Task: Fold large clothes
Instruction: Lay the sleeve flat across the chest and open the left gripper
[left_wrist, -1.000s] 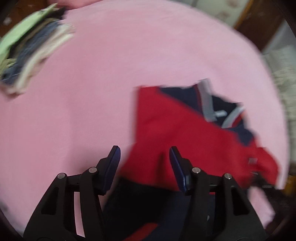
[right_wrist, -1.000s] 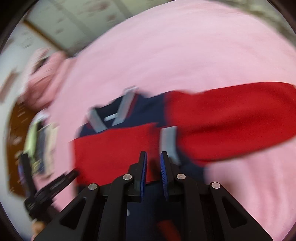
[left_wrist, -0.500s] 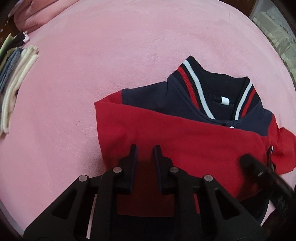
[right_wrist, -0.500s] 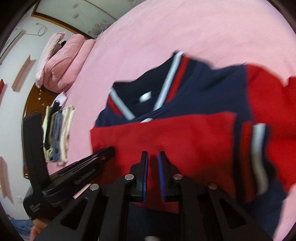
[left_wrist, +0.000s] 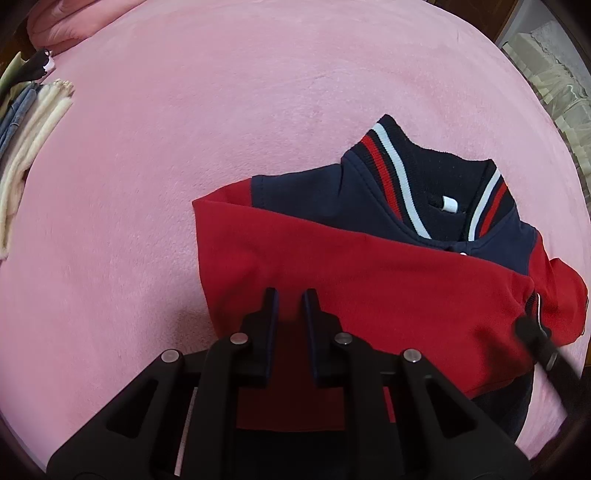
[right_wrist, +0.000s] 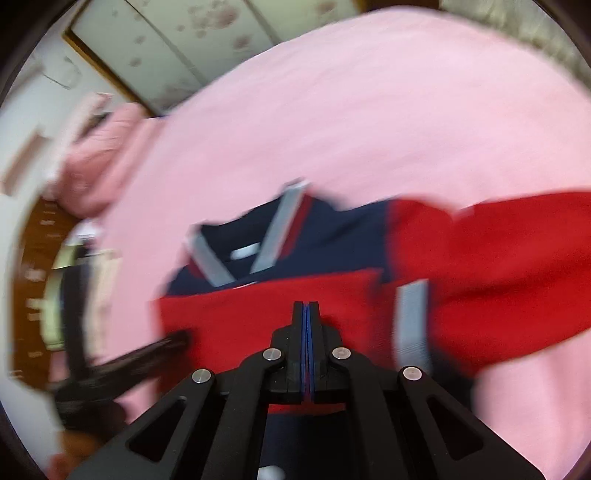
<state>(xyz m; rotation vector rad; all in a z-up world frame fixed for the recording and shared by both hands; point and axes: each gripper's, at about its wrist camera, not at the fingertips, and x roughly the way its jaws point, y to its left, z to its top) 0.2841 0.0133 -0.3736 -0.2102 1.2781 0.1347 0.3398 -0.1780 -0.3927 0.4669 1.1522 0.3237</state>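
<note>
Jacket, red and navy, lies half-folded on the pink bedspread. We press its red panel flat: left gripper, just narrowed, shows fabric between its jaws; right gripper is fully closed, empty.

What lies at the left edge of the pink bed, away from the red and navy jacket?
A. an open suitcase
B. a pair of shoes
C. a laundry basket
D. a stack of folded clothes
D: a stack of folded clothes, cream and denim layers, sits at the far left of the pink bed, apart from the jacket.
</note>
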